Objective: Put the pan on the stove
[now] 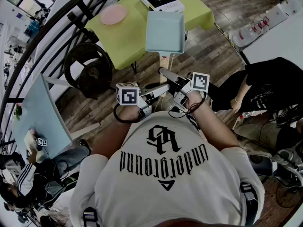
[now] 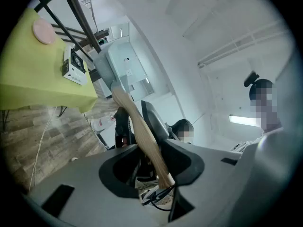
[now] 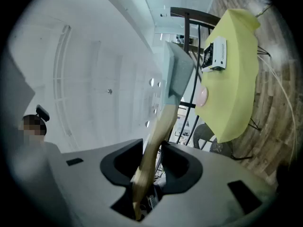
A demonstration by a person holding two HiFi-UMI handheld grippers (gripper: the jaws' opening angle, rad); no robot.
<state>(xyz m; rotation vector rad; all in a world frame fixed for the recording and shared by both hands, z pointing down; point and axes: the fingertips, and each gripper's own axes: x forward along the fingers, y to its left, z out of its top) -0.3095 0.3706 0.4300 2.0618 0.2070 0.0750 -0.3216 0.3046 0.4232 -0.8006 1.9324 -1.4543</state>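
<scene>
A pale blue square pan [image 1: 164, 32] with a wooden handle [image 1: 164, 61] hangs in the air over the wooden floor, just off the near edge of the yellow-green table [image 1: 125, 41]. My left gripper [image 1: 161, 86] and right gripper [image 1: 170, 77] are both shut on the handle's near end. In the left gripper view the handle [image 2: 137, 126] runs between the jaws of the left gripper [image 2: 147, 143] up to the pan [image 2: 124, 67]. The right gripper [image 3: 152, 156] clamps the handle [image 3: 157, 134] the same way. A white stove [image 1: 161, 0] stands at the table's far side, beyond the pan.
A pink plate [image 1: 113, 14] lies on the table left of the stove. A black round chair [image 1: 90, 70] stands by the table's left corner, with a black railing behind it. A person in black [image 1: 265, 86] sits at the right, others at the lower left.
</scene>
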